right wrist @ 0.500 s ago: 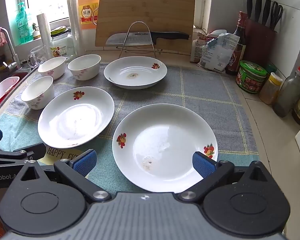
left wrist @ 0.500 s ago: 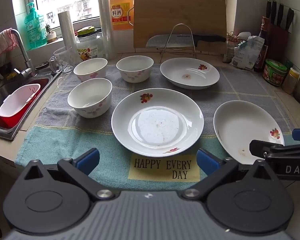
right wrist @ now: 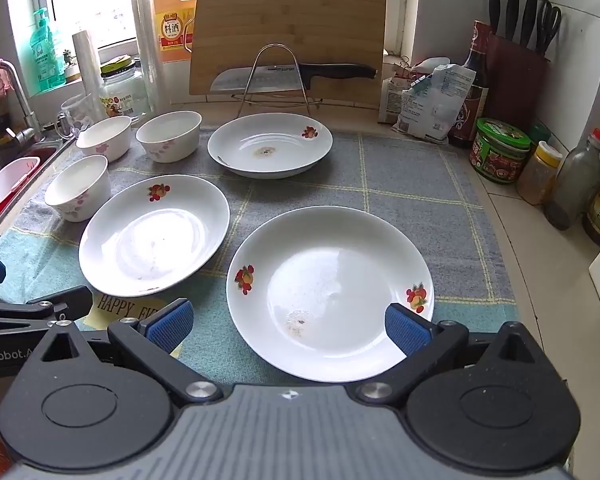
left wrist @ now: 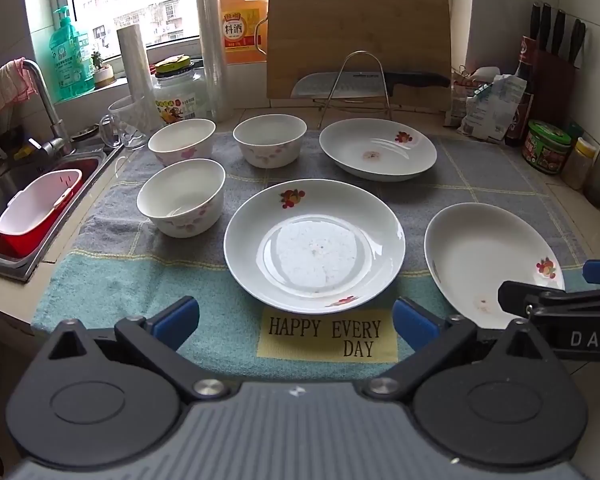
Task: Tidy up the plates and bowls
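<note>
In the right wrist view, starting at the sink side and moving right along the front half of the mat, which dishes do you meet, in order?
Front bowl → left plate → right plate, which lies between the open right gripper's fingers, untouched.

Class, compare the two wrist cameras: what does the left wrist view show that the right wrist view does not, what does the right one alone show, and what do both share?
Only the left wrist view shows the whole "HAPPY EVERY DAY" label and the red basin's full depth in the sink. Only the right wrist view shows the yellow-capped jar, the red-capped bottle and the nearest plate whole. Both show three bowls, three plates, the cutting board and knife, with both grippers open and empty.
</note>
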A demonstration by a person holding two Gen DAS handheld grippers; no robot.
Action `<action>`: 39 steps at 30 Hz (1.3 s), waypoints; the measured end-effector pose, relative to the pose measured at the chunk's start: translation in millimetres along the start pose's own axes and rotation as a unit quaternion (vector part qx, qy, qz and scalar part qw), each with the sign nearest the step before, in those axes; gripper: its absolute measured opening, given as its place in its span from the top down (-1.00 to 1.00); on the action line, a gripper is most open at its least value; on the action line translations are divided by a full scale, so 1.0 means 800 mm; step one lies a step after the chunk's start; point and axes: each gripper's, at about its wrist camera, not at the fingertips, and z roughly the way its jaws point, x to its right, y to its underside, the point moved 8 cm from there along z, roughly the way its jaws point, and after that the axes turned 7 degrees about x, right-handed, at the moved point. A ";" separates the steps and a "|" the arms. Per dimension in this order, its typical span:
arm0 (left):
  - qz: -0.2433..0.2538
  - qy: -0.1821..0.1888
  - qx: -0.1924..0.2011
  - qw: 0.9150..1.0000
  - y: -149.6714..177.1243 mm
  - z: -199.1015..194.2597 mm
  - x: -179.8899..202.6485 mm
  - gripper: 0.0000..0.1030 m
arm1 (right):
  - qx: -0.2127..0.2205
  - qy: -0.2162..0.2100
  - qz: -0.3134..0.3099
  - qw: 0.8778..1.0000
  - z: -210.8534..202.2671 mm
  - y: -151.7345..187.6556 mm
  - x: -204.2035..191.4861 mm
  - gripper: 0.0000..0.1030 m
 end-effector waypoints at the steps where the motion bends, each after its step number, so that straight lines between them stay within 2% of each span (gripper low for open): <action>1: 0.000 0.000 0.001 1.000 0.002 0.000 -0.001 -0.99 | 0.000 0.000 -0.001 1.000 0.000 0.000 0.000 -1.00; 39: -0.003 0.010 0.009 1.000 -0.003 -0.012 0.003 -0.98 | 0.005 0.014 0.004 1.000 -0.011 -0.002 0.002 -1.00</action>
